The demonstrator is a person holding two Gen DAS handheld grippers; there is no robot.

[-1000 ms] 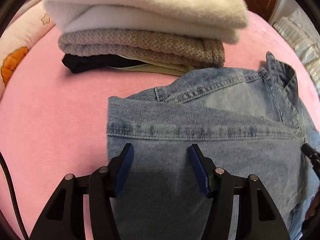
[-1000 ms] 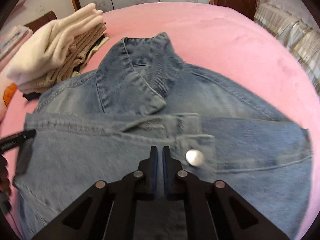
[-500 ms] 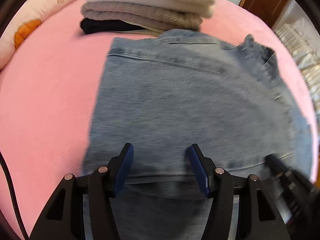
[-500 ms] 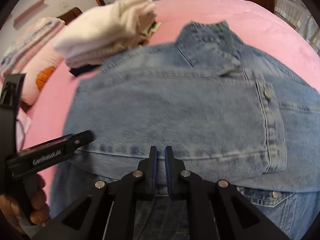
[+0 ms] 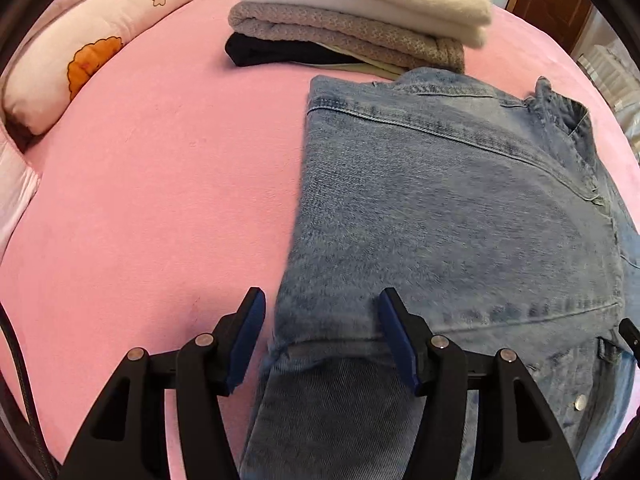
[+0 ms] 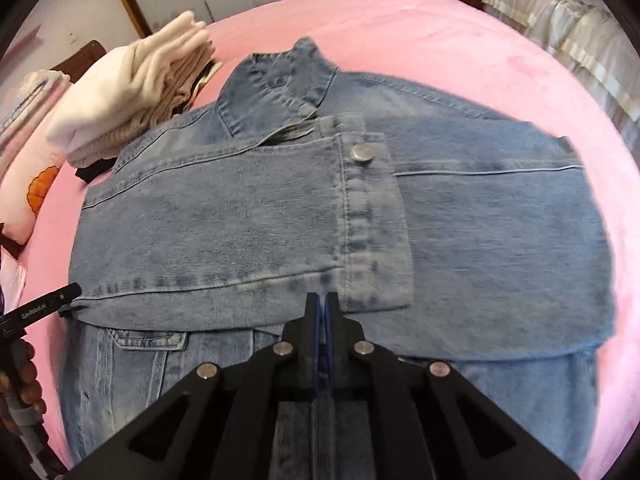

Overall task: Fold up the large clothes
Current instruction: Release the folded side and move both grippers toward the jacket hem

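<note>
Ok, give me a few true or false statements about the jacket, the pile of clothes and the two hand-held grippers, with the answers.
1. The denim jacket lies on a pink bed. True.
2. The left hand-held gripper is shut tight. False: its jaws stand apart, over the jacket's edge.
3. The right hand-held gripper has its jaws together. True.
4. The stack of folded clothes sits on top of the jacket. False: it lies on the bed beyond the jacket.
5. A cuff button shows on the folded sleeve. True.
</note>
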